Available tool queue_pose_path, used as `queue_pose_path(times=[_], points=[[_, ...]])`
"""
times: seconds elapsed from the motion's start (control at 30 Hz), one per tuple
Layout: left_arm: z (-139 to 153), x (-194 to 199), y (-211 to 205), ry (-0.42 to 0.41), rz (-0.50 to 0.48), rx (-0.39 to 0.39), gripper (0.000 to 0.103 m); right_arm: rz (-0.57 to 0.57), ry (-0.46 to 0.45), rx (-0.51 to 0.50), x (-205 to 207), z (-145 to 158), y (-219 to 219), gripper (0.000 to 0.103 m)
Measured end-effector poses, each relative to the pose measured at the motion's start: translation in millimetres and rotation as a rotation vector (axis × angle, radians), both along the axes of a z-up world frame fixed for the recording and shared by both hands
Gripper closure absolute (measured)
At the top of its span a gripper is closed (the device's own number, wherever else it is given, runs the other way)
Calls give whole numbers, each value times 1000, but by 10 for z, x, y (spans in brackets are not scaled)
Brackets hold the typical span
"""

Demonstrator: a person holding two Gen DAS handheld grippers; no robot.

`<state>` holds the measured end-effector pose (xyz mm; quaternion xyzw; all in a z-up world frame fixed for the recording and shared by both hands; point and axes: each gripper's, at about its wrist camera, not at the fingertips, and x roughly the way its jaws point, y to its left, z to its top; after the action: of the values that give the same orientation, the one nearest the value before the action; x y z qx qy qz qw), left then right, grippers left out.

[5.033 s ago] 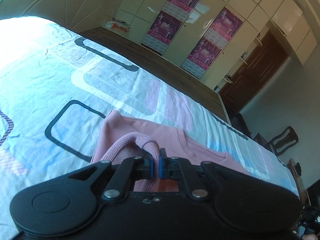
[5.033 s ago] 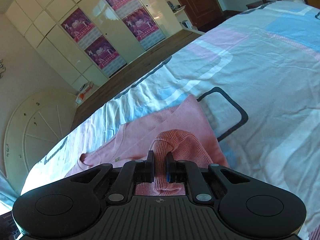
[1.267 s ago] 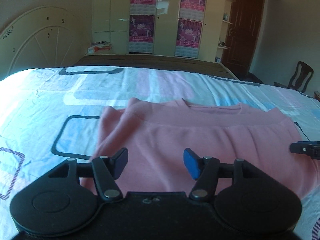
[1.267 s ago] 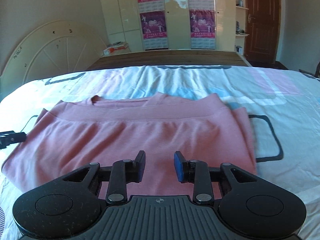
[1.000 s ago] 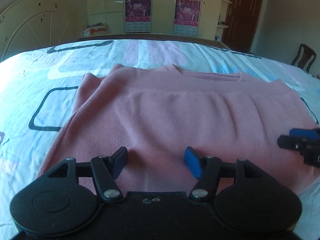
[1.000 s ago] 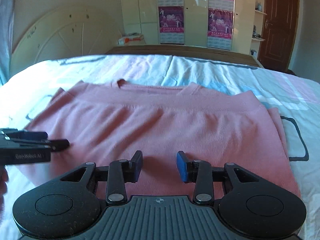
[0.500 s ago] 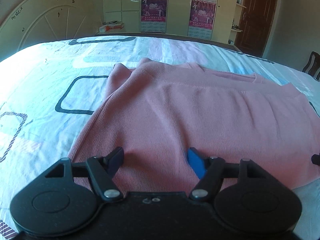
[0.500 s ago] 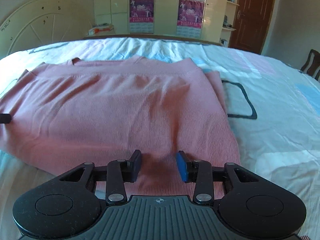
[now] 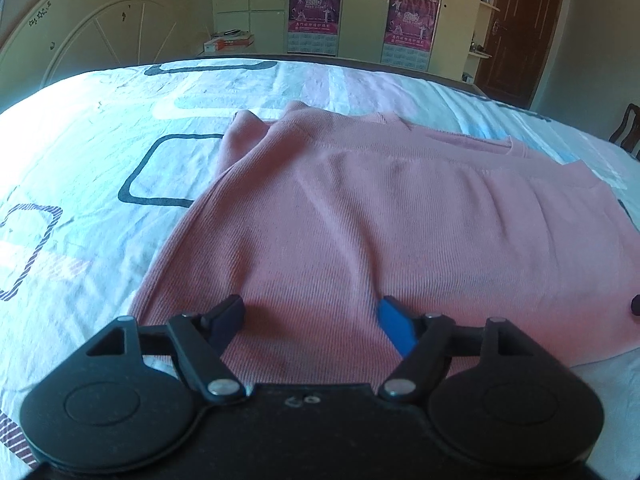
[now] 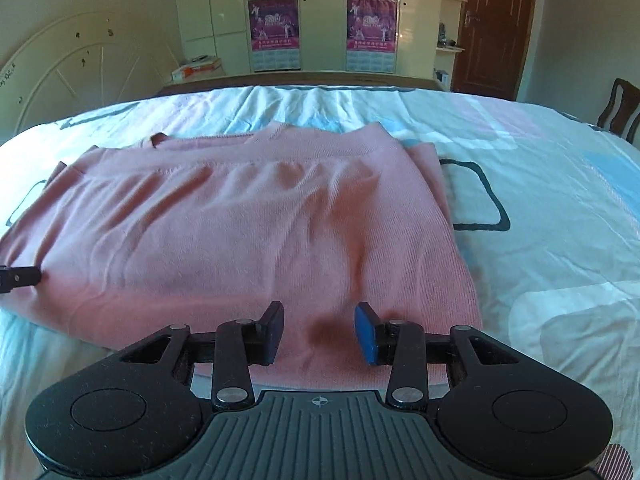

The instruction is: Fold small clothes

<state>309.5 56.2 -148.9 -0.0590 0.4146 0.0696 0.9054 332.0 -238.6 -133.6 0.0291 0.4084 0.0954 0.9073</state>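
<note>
While pink sweater (image 9: pixel 400 220) lies folded on bedsheet (image 9: pixel 80 160), left gripper (image 9: pixel 312 318) and right gripper (image 10: pixel 319 334) hover at near edge, jaws spread, holding nothing.

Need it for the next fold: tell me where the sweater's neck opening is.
The neck opening lies along the far edge of the pink sweater, toward the wardrobe, away from both open grippers.

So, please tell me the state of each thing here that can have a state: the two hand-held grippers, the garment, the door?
Left hand-held gripper: open, holding nothing, over the near edge of the garment.
Right hand-held gripper: open, holding nothing, over the near edge too.
Pink sweater: folded over once, lying flat on the bed sheet, slightly wrinkled.
Brown door: closed.
</note>
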Motion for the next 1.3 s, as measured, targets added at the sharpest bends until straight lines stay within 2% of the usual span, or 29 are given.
queue_pose_path(times=[0.1,0.17,0.23,0.37,0.5,0.6,0.73,0.77,0.83,0.9,1.03,1.1,1.13,1.3], points=[[133,-52,-12,-42,-3,-31,29,19,-18,44,31,108,113,64],[197,-28,-63,-61,-20,-22,28,41,-34,61,74,174,237,63],[229,60,-117,-70,-41,-19,27,74,-50,65,143,224,410,63],[198,294,-128,-77,-10,-11,27,140,-71,74,318,263,781,63],[105,499,-107,-50,2,-14,27,177,-74,60,501,196,1074,63],[9,622,-120,-43,1,29,27,203,-78,37,601,122,1219,63],[-158,750,77,-9,60,48,20,228,-71,-61,675,-66,1304,63],[-165,747,135,-13,74,37,20,223,-62,-62,697,-133,1259,62],[-149,744,176,-9,75,27,20,200,-50,-2,714,-176,1118,60],[-110,718,145,1,73,35,22,189,-44,17,711,-128,1078,60],[1,537,149,1,91,-15,23,177,-93,84,600,13,1092,59],[35,441,166,8,99,-32,22,203,-73,43,577,-53,1177,58],[45,402,171,14,100,-32,22,216,-67,15,573,-118,1213,53],[72,285,192,41,97,-29,21,210,-67,7,563,-103,1250,49]])
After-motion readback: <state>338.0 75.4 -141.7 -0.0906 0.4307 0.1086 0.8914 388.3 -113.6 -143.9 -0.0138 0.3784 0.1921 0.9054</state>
